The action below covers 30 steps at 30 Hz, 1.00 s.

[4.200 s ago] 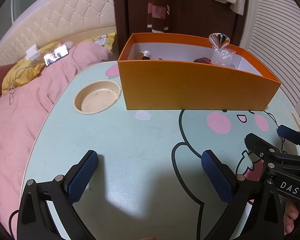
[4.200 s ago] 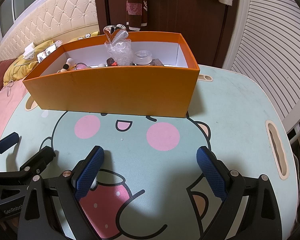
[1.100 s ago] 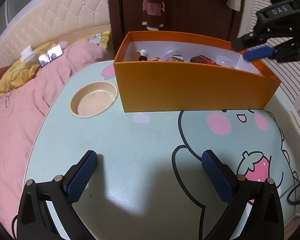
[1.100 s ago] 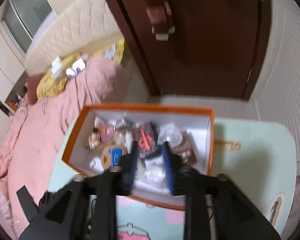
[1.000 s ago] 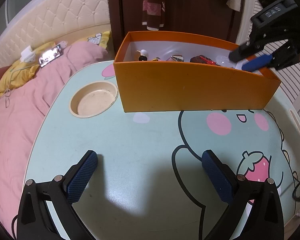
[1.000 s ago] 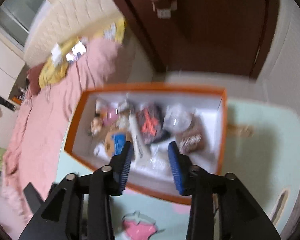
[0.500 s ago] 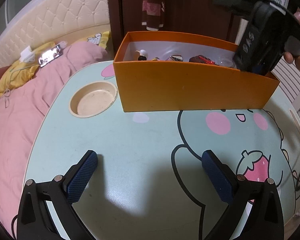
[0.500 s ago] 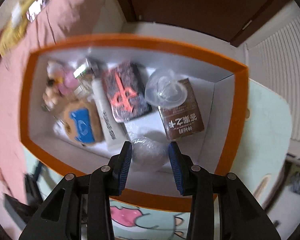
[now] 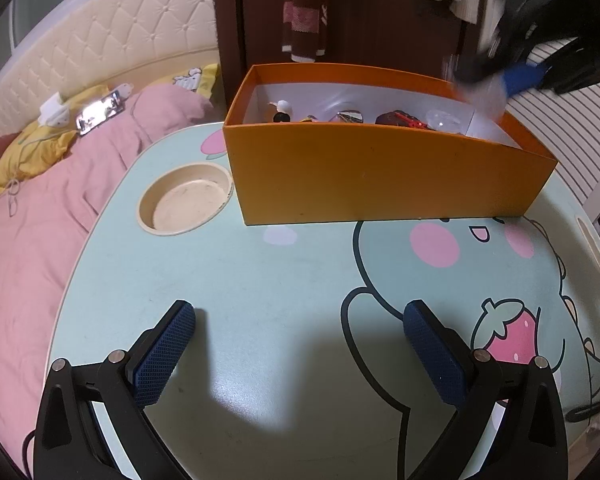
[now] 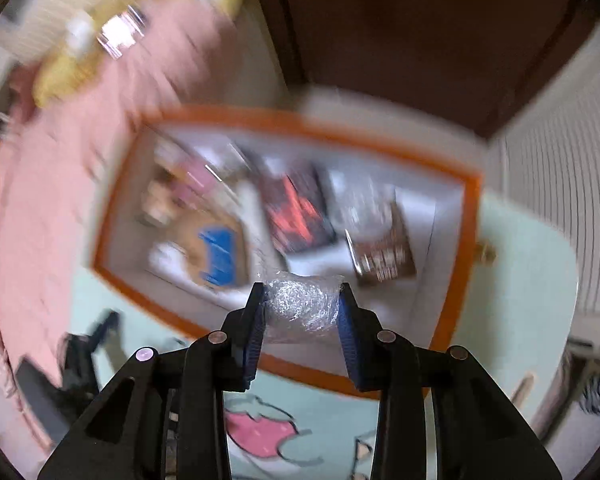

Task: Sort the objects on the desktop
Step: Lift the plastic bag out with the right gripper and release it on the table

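The right hand-held gripper [image 10: 302, 312] is above the orange box [image 9: 380, 176], near its right end. Its jaws have just been closing, and they now clench a crumpled ball of clear plastic wrap [image 10: 304, 306] between the blue pads. The left hand-held gripper [image 9: 300, 356] stays released, jaws wide, low over the counter [image 9: 280, 280] in front of the box. A red-and-black packet [image 10: 298, 212] and a brown packet [image 10: 384, 256] lie inside the box.

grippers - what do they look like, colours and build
Both the left gripper and right gripper are black angular frames with silver pivot screws. Their fingers carry dark blue pads with a fine diamond-grid texture. No sleeve is visible.
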{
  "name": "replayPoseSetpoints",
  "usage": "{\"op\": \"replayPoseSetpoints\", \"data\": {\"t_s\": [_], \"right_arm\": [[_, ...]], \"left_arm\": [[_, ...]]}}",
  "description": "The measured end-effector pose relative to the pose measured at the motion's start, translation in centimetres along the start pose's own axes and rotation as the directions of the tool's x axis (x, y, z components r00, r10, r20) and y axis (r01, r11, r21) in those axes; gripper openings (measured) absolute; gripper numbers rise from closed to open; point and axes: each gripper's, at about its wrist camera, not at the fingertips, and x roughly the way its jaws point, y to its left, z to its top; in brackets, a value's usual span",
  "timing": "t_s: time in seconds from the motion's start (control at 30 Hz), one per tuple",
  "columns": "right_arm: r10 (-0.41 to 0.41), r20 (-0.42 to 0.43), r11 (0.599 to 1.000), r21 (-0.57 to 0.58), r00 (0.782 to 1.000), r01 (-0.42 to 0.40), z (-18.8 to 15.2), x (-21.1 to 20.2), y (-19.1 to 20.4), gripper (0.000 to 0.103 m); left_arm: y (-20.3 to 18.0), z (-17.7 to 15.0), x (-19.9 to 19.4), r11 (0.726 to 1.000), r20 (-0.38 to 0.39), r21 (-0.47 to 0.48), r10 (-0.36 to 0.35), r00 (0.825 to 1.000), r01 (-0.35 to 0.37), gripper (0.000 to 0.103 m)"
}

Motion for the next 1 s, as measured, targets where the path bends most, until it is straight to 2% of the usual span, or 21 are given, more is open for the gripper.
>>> {"op": "replayPoseSetpoints", "data": {"t_s": [0.03,0.1,0.23,0.33,0.4,0.57,0.67,0.7,0.77,0.83,0.93,1.0], "right_arm": [[0.036,0.084,0.999,-0.008,0.996,-0.036,-0.9,-1.6,0.2,0.036],[0.106,0.203,0.994,-0.032,0.973,-0.102,-2.8,-3.6,0.9,0.036],[0.203,0.27,0.978,-0.111,0.941,-0.179,-6.7,-3.4,2.4,0.036],[0.215,0.295,0.968,-0.191,0.931,-0.164,-9.7,-3.0,3.2,0.036],[0.194,0.32,0.969,-0.209,0.927,-0.131,-11.4,-1.8,3.4,0.036],[0.136,0.334,0.981,-0.177,0.933,-0.08,-13.3,1.3,2.7,0.036],[0.117,0.37,0.989,-0.127,0.922,-0.074,-14.9,1.3,1.7,0.039],[0.103,0.392,0.991,-0.117,0.914,-0.062,-15.1,1.3,1.6,0.04],[0.085,0.434,0.993,-0.108,0.897,-0.042,-15.7,0.9,1.6,0.054],[0.072,0.515,0.996,-0.088,0.854,-0.031,-16.7,0.3,1.5,0.063],[0.172,0.579,0.985,-0.106,0.797,-0.136,-17.1,-0.4,1.0,0.072],[0.154,0.597,0.988,-0.084,0.788,-0.129,-17.2,-0.9,0.9,0.073]], "left_arm": [[0.0,-0.1,-0.1,1.0,0.0,0.0,0.0,1.0,0.0,0.103],[0.0,-0.1,-0.2,1.0,-0.001,0.001,0.0,1.0,0.0,0.103],[0.0,0.0,-0.1,1.0,-0.001,0.002,0.002,1.0,-0.002,0.103],[0.0,0.0,-0.1,1.0,-0.003,0.004,0.005,1.0,-0.005,0.103],[0.0,0.0,0.0,1.0,-0.003,0.003,0.006,1.0,-0.006,0.103],[-0.1,0.2,0.5,1.0,-0.004,0.006,0.005,1.0,-0.005,0.103],[-0.1,0.4,0.6,1.0,-0.01,0.008,0.004,1.0,-0.004,0.103],[0.0,0.5,0.6,1.0,-0.013,0.01,0.004,1.0,-0.004,0.103],[0.3,0.8,0.7,1.0,-0.03,0.005,0.004,1.0,-0.003,0.103],[0.8,1.1,0.5,1.0,-0.037,-0.022,-0.013,0.999,0.012,0.103],[2.0,2.1,-0.9,0.996,0.004,-0.079,-0.051,0.999,0.051,0.103],[2.7,3.2,-1.9,0.993,0.03,-0.102,-0.06,0.998,0.063,0.103]]}}
